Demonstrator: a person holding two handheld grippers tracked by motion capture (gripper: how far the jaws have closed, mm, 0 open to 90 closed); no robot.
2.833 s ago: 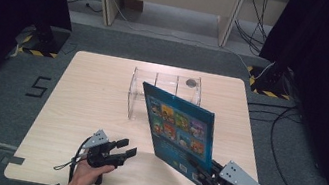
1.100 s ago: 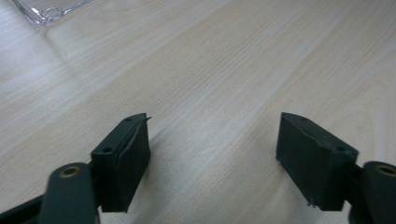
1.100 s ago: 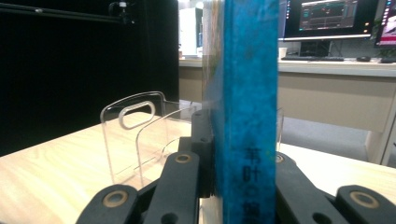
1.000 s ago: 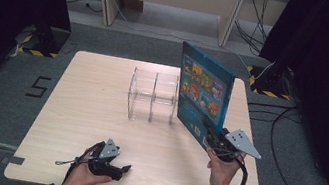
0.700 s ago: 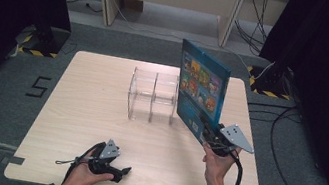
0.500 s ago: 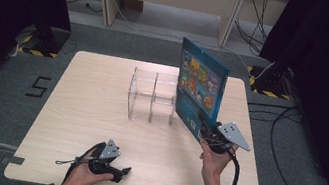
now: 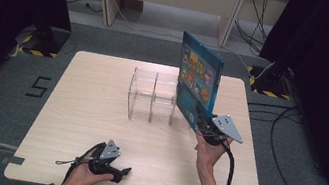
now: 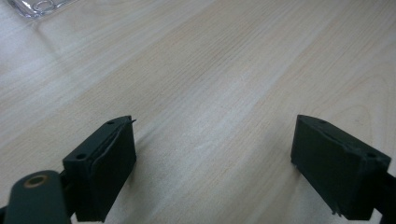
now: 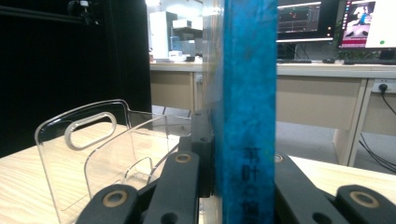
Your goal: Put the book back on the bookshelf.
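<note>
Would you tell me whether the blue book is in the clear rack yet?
Not yet. The right gripper holds the blue book upright beside the clear rack.

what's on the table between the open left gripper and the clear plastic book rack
Nothing: in the high view, only bare light wooden table lies between the open left gripper and the clear plastic book rack.

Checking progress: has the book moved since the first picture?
Yes. The book went from the near edge away to the rack's right end, now upright.
</note>
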